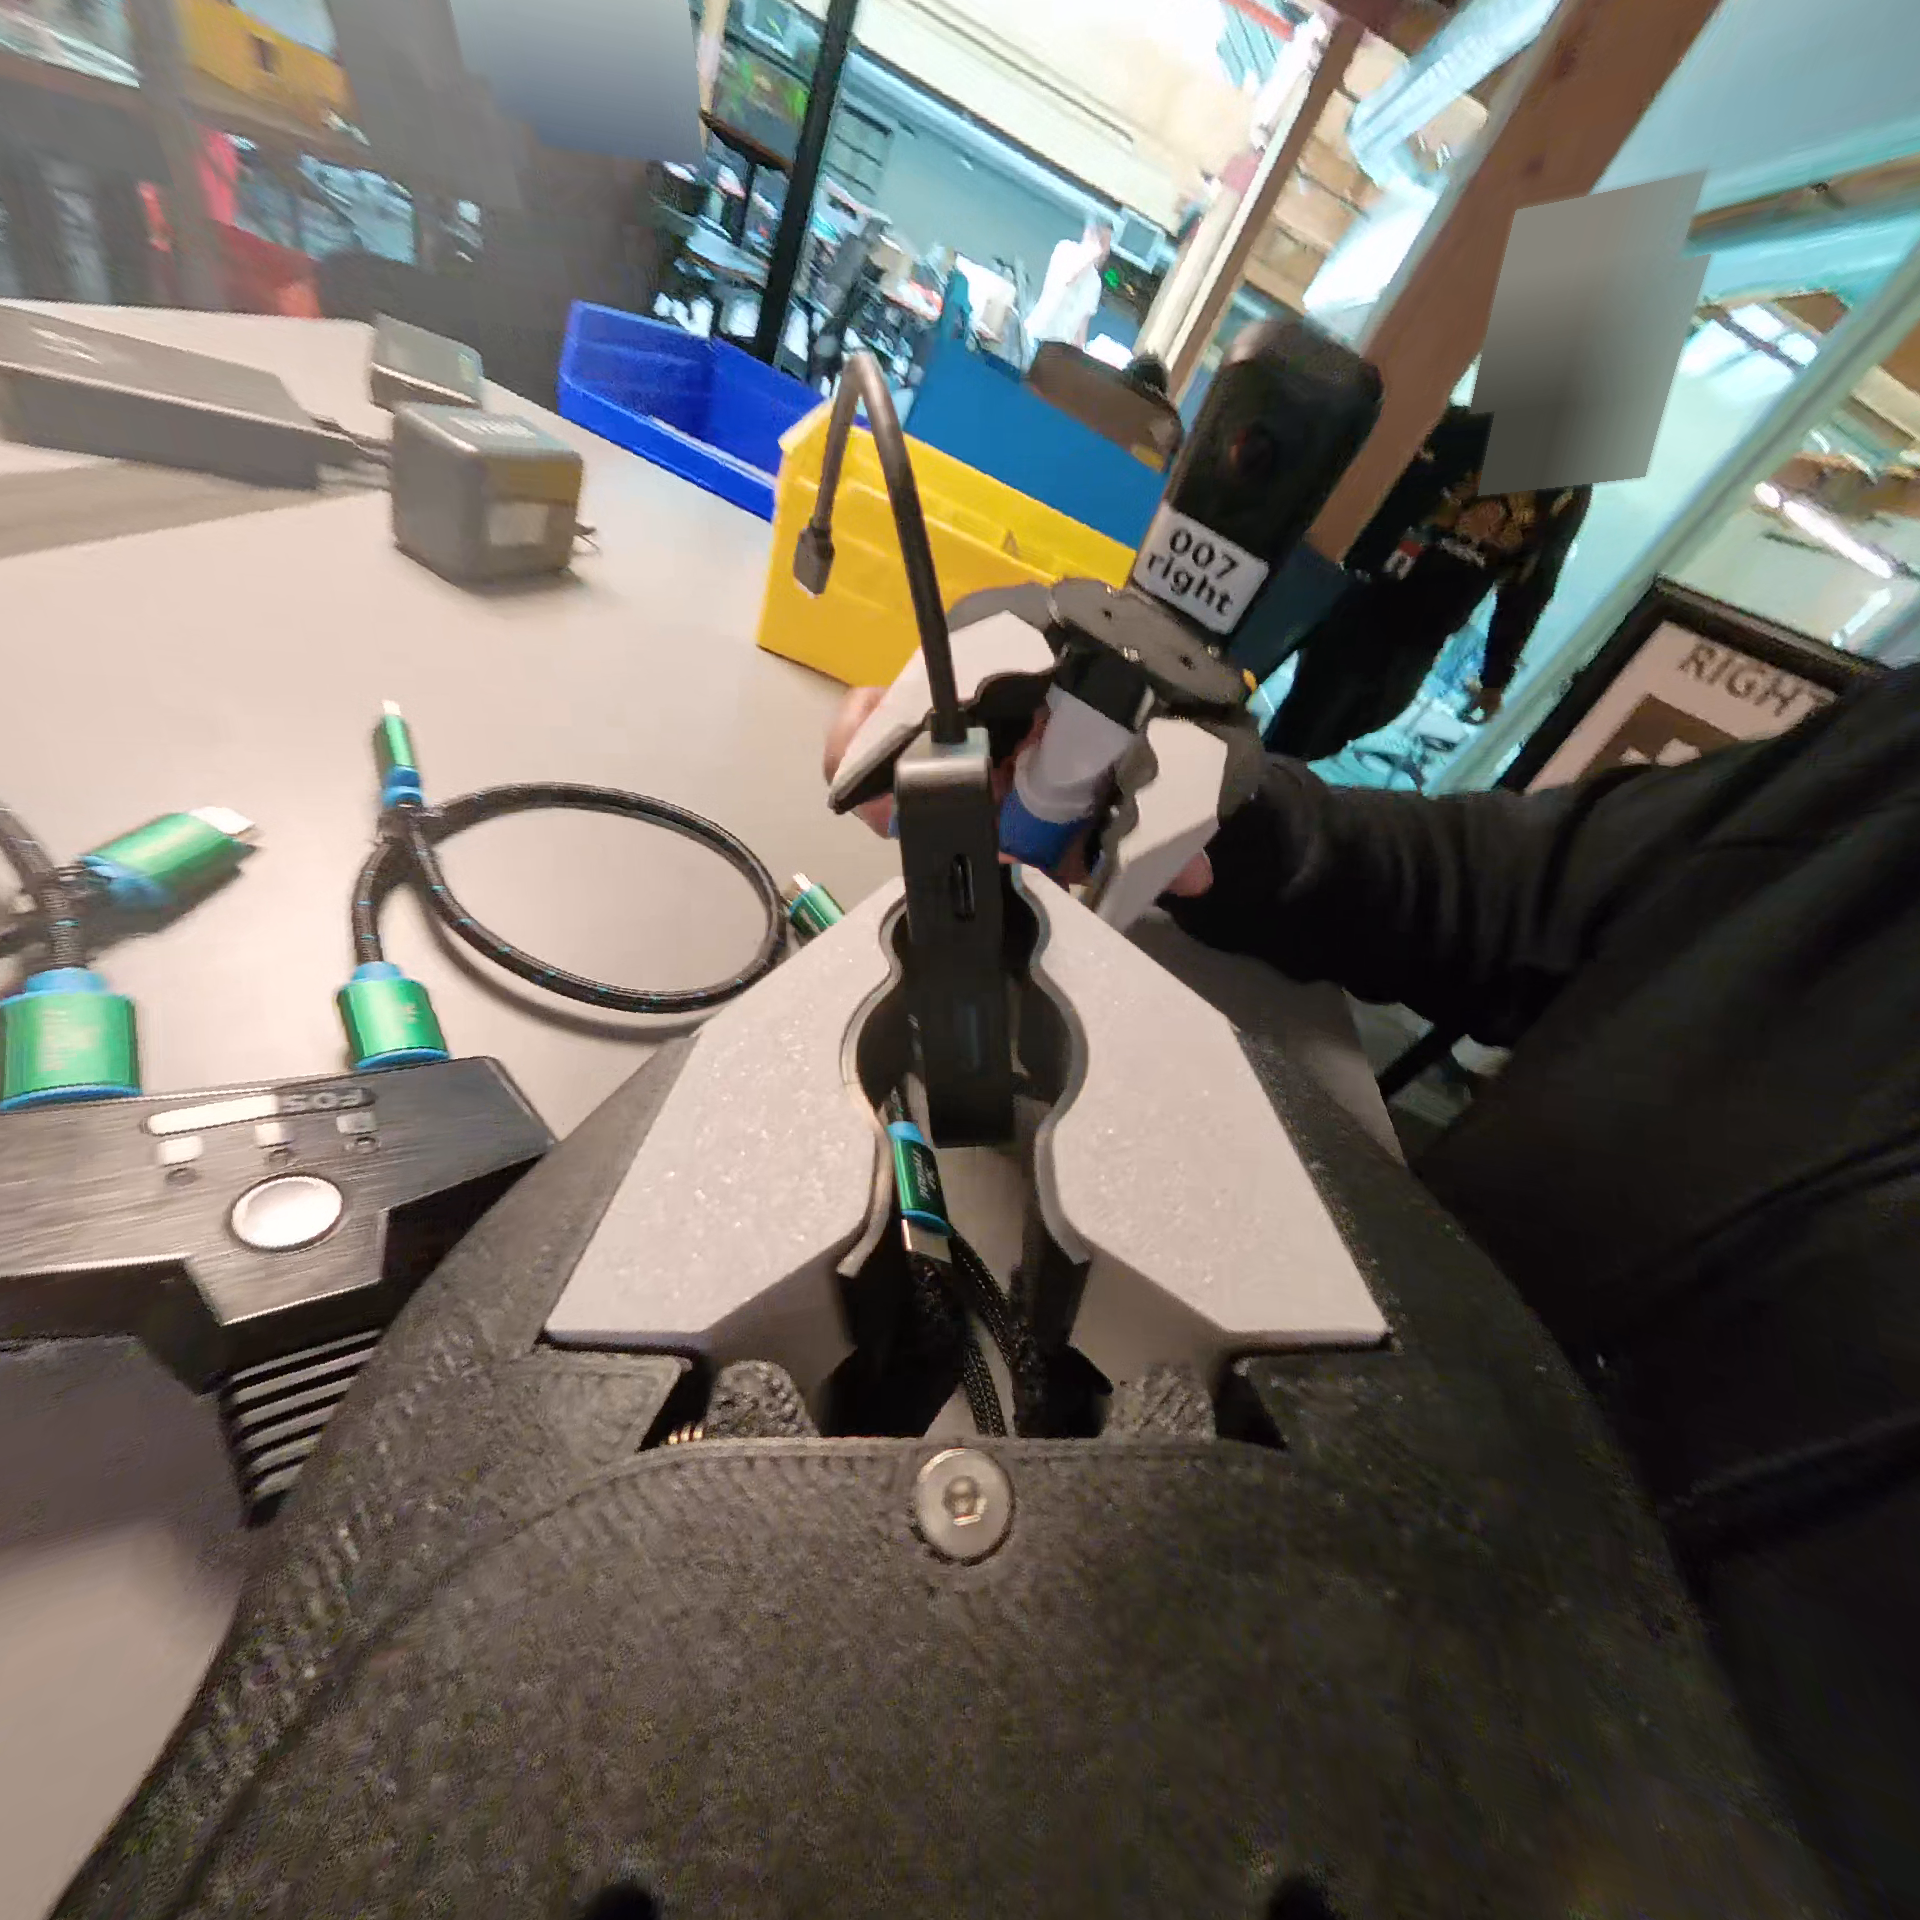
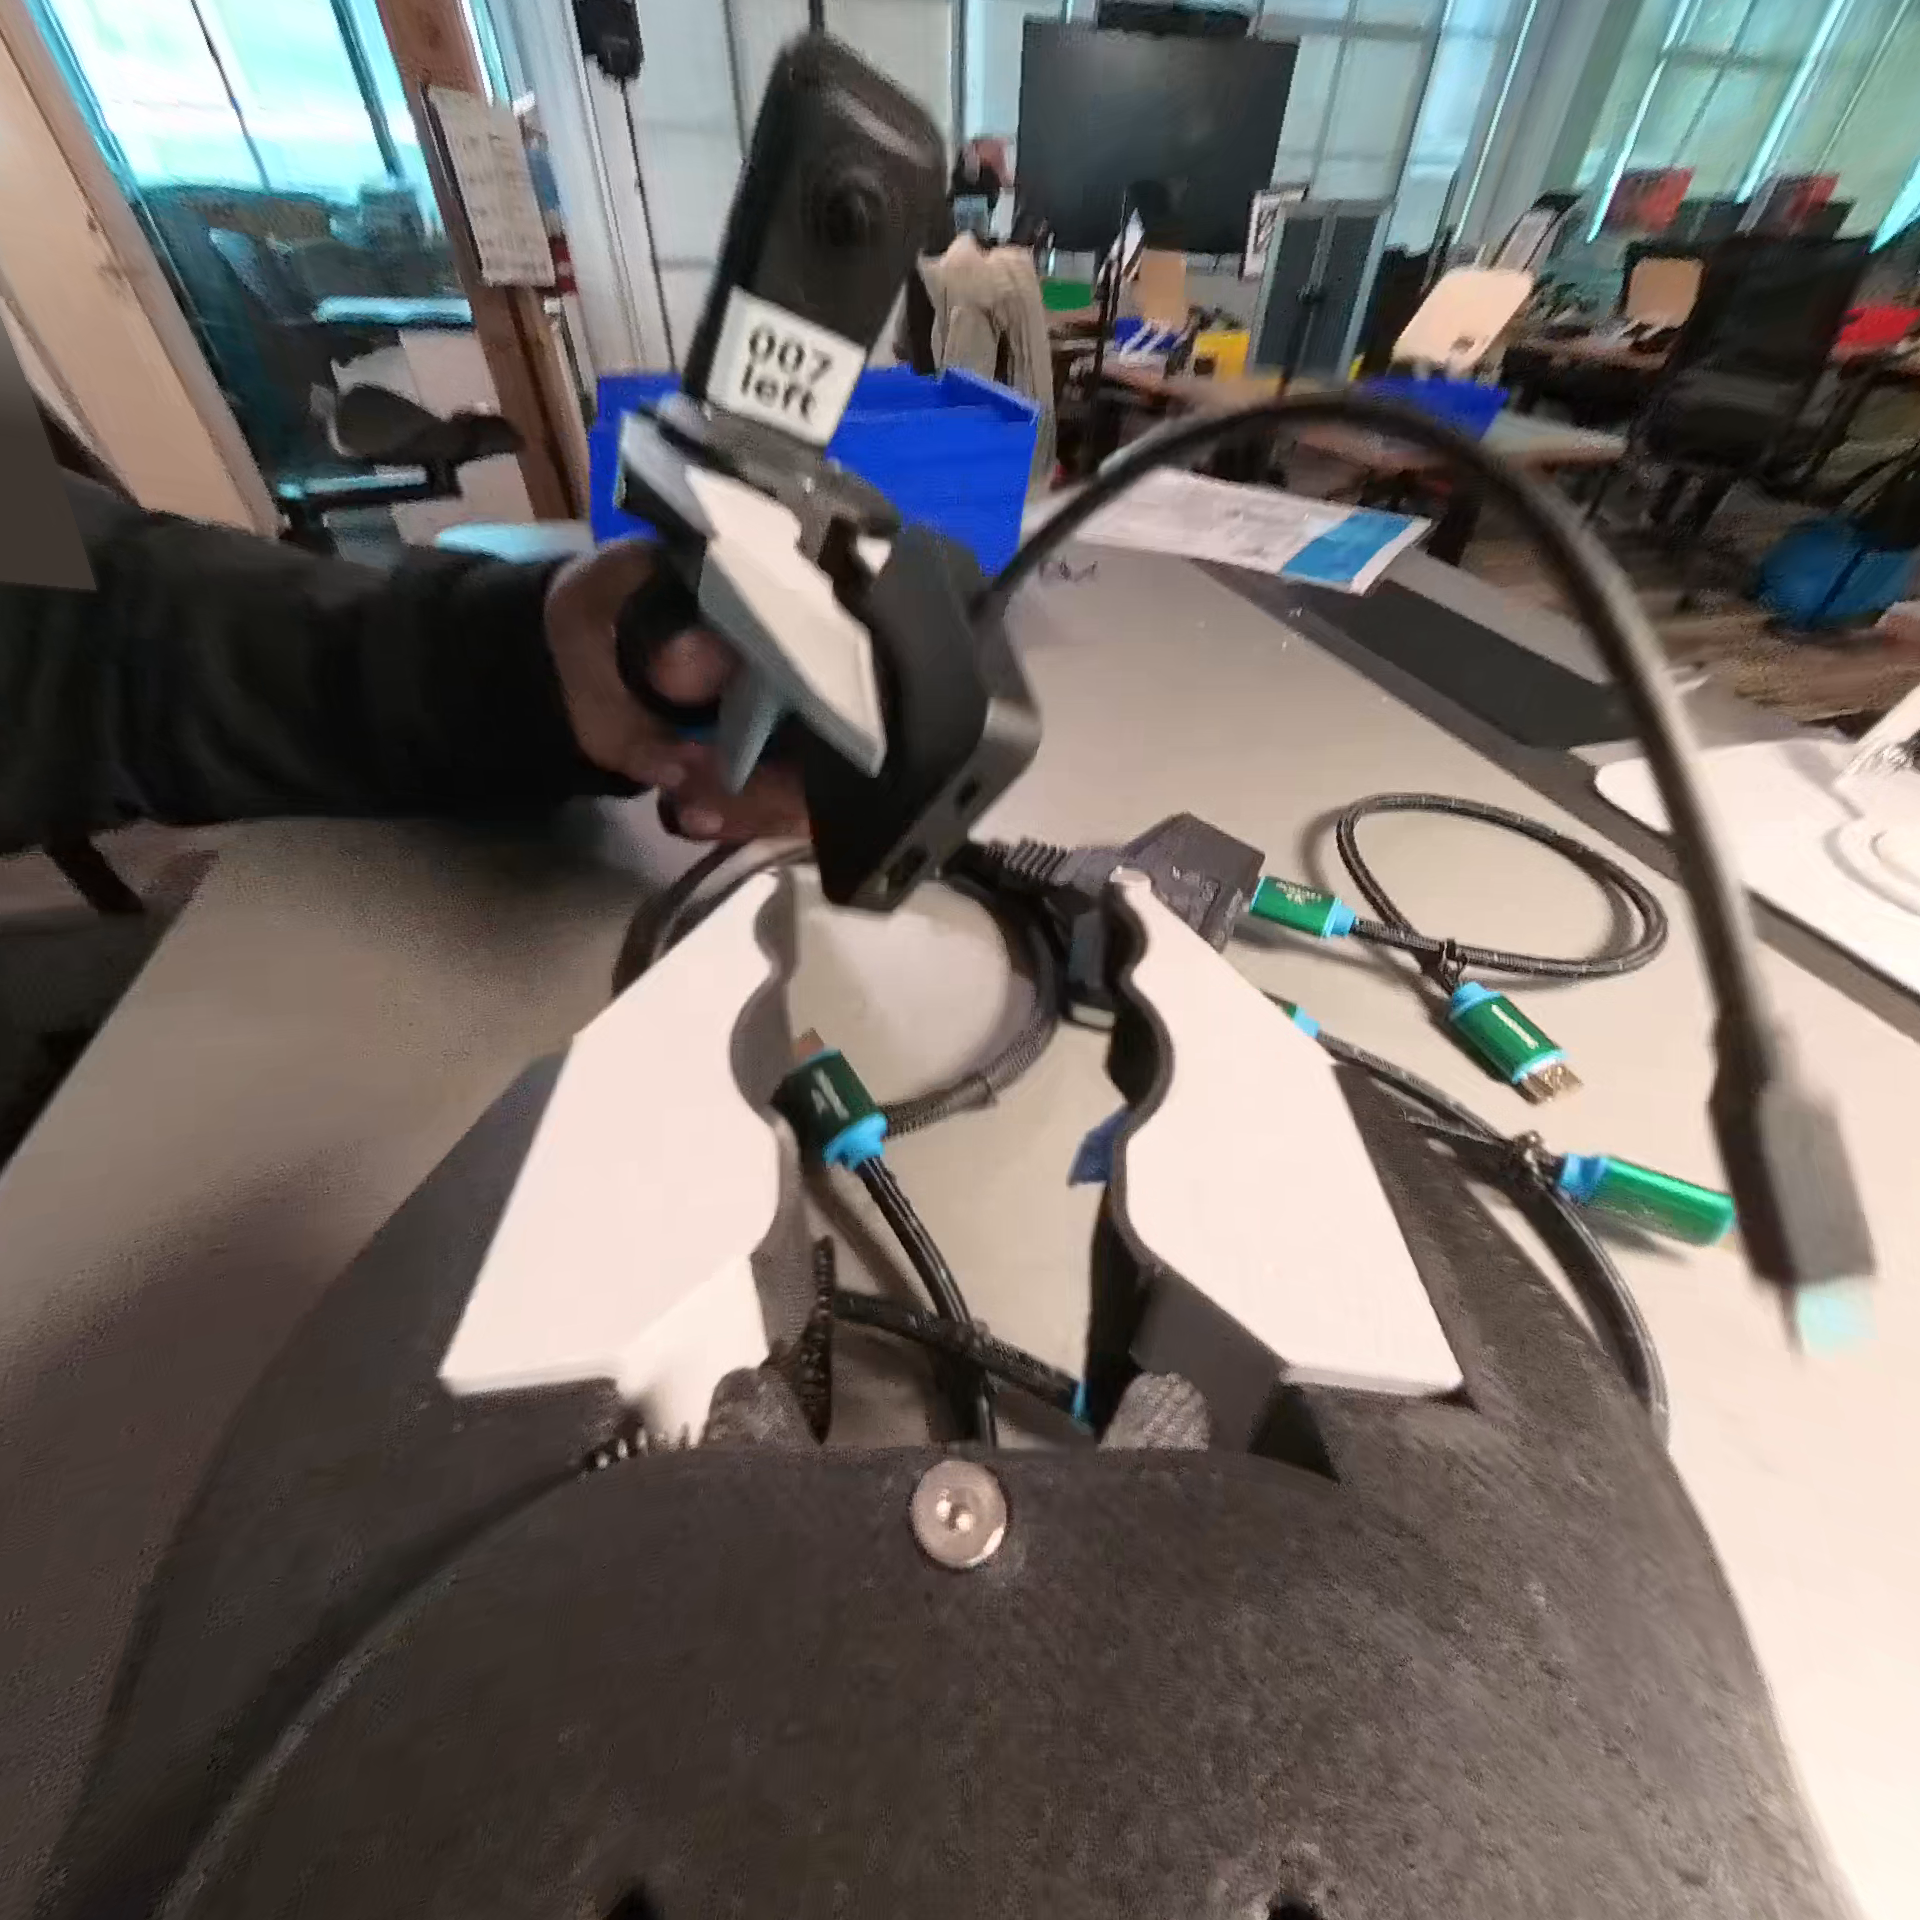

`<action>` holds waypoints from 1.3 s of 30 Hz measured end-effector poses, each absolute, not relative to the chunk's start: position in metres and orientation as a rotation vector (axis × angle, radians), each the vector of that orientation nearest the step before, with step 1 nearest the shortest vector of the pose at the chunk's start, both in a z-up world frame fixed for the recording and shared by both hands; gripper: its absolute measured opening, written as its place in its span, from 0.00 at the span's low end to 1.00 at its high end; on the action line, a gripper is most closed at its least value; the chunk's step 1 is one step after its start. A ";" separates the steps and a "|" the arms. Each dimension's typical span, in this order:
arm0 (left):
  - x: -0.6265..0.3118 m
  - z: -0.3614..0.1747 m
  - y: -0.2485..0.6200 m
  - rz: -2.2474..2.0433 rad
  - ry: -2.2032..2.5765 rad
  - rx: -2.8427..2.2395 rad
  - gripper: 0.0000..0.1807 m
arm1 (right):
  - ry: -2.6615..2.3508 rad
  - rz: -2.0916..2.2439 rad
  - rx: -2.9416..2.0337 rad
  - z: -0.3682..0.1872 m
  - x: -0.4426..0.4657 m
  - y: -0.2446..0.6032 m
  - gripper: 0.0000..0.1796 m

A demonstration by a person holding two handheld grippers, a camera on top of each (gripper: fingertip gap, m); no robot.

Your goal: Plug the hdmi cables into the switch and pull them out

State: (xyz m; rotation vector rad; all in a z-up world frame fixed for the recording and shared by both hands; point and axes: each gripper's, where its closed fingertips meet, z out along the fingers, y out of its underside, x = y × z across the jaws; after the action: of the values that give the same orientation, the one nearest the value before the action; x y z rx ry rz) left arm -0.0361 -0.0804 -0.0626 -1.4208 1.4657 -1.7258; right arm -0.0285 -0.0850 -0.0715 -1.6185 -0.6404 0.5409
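We hold a slim black adapter hub with a short black pigtail cable (image 1: 954, 956) upright in the centre of the left wrist frame, the left claw (image 1: 961, 997) pinched shut on its body; the pigtail arcs up and over to a small plug (image 1: 814, 556) hanging in the upper middle; the right claw (image 2: 945, 935) stands with its pale fingers (image 2: 644, 1164) parted and nothing between them, its tips just below the hub's lower corner in the right wrist frame.

The black brushed-metal HDMI switch box (image 1: 249, 1164) lies at the left edge of the left frame on the grey bench (image 1: 260, 644), two green metal-shelled HDMI plugs with blue collars (image 1: 390, 1013) seated in its far side; a loose coil of braided black cable (image 1: 582, 894) rests beyond it; more green plugs (image 2: 1501, 1039) lie free at the right of the right frame, one (image 2: 826, 1107) directly under our open claw.

To do this step well, we judge, the left grip should keep the hub steady and square while the right claw drops onto a loose plug by its green shell, not the braid, then lines the connector flat with a port before pushing straight in.

Both sleeved hands (image 2: 634, 686) meet at mid-frame, the two claws nose to nose above the bench, the left tilted steeply downward; the motion blur leaves finer contact unclear.
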 end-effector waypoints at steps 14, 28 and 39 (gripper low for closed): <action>-0.038 -0.055 -0.087 -1.854 1.448 -1.373 0.08 | -0.435 0.738 -1.547 -0.047 -0.023 -0.085 0.13; -0.030 -0.070 -0.054 -1.696 1.302 -1.522 0.16 | -0.236 0.045 -2.011 -0.014 0.131 -0.128 0.08; -0.030 -0.063 -0.067 -1.657 1.341 -1.469 0.13 | 0.368 0.314 -2.420 -0.084 0.331 -0.218 0.08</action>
State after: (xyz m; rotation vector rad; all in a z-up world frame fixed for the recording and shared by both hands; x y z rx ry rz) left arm -0.0295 -0.0668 -0.0629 -1.4694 1.3413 -1.6574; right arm 0.3314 -0.2181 -0.0839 -2.4196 0.3675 0.3141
